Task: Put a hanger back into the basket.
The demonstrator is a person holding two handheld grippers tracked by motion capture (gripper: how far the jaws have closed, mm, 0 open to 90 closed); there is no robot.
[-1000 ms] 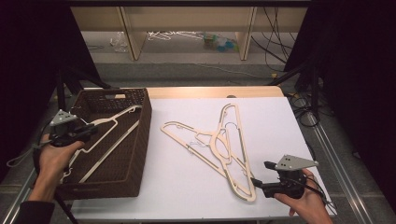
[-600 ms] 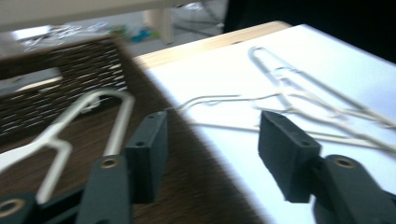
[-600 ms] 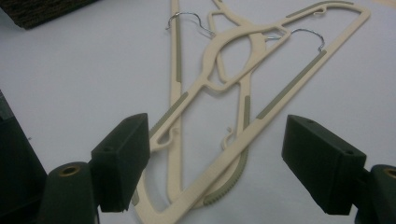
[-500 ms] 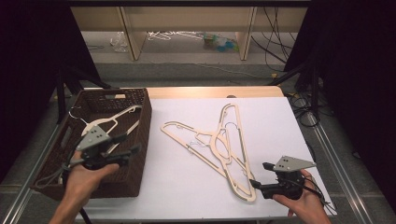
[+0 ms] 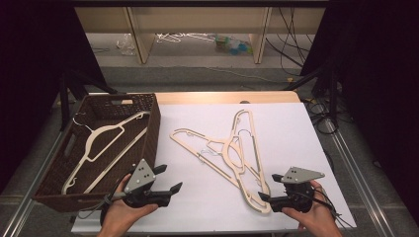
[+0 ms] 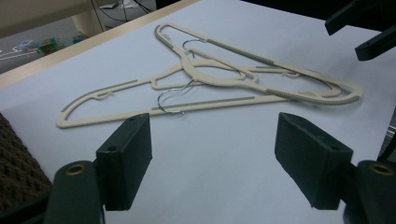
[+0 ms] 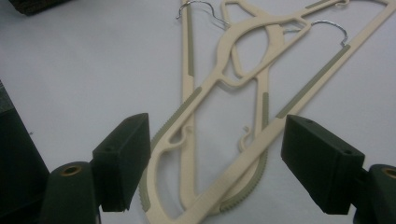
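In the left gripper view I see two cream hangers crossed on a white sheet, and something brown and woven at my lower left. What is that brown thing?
Observer: It is a brown wicker basket at the left end of the table.
Operator: Is anything in it?
Observer: One cream hanger lies inside it.
Operator: And the black bits at my top right?
Observer: They belong to the right gripper, held in the person's other hand. Its fingers are open, right at the near end of the crossed hangers.
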